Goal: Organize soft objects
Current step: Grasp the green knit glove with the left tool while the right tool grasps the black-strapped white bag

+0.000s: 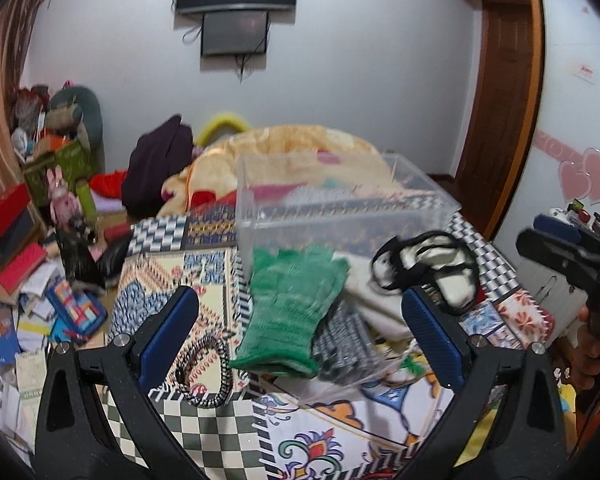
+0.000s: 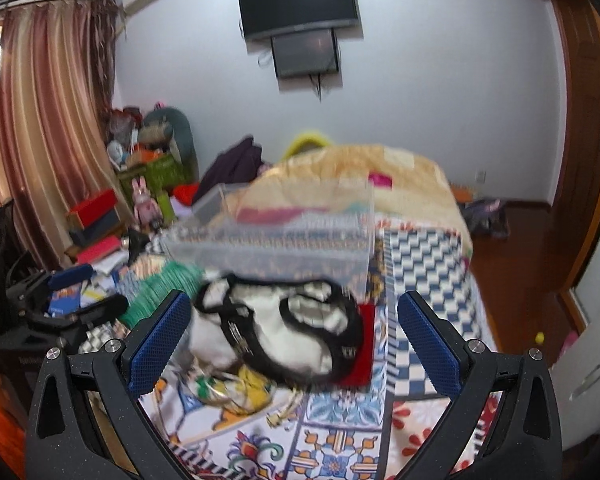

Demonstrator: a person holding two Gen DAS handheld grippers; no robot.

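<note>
A pile of soft things lies on the patterned bedspread (image 1: 204,432) in front of a clear plastic box (image 1: 340,208). In the left wrist view a green knit glove (image 1: 292,312) lies on top, between the fingers of my open, empty left gripper (image 1: 300,336). A black-and-white checked cloth (image 1: 344,344) and a black-and-white cord (image 1: 204,372) lie beside it. A white pouch with black trim (image 1: 428,268) lies to the right. In the right wrist view that pouch (image 2: 276,320) lies between the fingers of my open, empty right gripper (image 2: 296,336). The box (image 2: 276,236) stands just behind it.
A beige blanket (image 1: 292,148) is heaped behind the box. Books, boxes and toys (image 1: 40,264) clutter the floor at the left. The bed's right edge (image 2: 472,300) drops to a wooden floor. The right gripper (image 1: 568,256) shows at the left view's right edge.
</note>
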